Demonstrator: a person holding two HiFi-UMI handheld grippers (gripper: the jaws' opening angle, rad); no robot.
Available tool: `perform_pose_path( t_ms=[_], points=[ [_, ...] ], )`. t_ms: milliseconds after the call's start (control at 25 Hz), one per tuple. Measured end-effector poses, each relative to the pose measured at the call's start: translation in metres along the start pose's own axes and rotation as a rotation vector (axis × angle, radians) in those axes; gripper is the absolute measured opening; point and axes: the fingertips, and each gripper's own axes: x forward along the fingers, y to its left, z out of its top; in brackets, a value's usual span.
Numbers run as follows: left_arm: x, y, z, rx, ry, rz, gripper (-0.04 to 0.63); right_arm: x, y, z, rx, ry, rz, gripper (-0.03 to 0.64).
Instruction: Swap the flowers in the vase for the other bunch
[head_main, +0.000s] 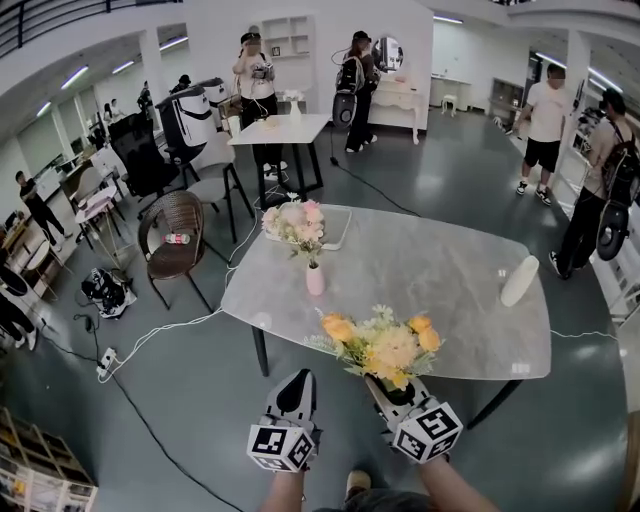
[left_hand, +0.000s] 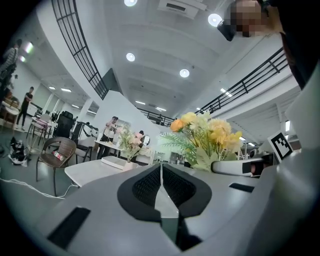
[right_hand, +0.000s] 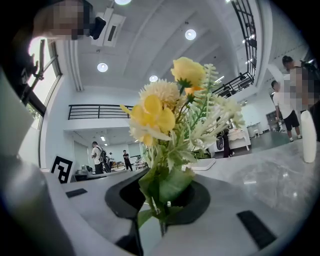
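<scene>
So, you are partway into the swap, by my reading: the new flowers are in hand and the old ones are not yet out. The small pink vase (head_main: 314, 279) stands on the grey marble-look table (head_main: 455, 262), and the bunch of pale pink and white flowers (head_main: 296, 224) stands upright in its neck.

Your right gripper (head_main: 388, 390) is well on your side of the vase and a little to its right, at the table's near edge. Its jaws are partly closed and pinch the green stems of the yellow bunch (head_main: 385, 345). The right gripper view shows the stems and a broad leaf caught between the pads, with the blooms rising straight up from them. That bunch is clear of the vase and nowhere near touching the pink flowers.

Your left gripper (head_main: 296, 380) is also on your side of the vase, roughly in line with it and off the table's edge. Its jaws are pressed fully together with nothing between them.

Next, I would say the free left gripper has the work. It needs to open, reach forward to the vase and take the pink stems just above the rim, then lift straight up. The vase looks small and light, so a slanted pull could drag or tip it. Only once the neck is empty can the yellow stems go in.
</scene>
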Motion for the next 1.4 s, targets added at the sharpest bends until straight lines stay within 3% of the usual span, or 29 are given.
perform_pose_path(
  t_ms=[600, 1120, 1400],
  points=[
    [0.053, 0.025, -0.013, -0.004, 0.013, 0.001, 0.023, 0.052, -0.03, 0.003, 0.015, -0.027, 0.051, 0.098],
    [0.14, 0.061, -0.008, -0.002, 0.036, -0.088, 0.023, 0.12, -0.057, 0.012, -0.027, -0.029, 0.076, 0.098],
    [0.174, 0.091, -0.012, 0.0, 0.059, -0.092, 0.025, 0.151, -0.073, 0.012, -0.019, -0.069, 0.063, 0.098]
  ],
)
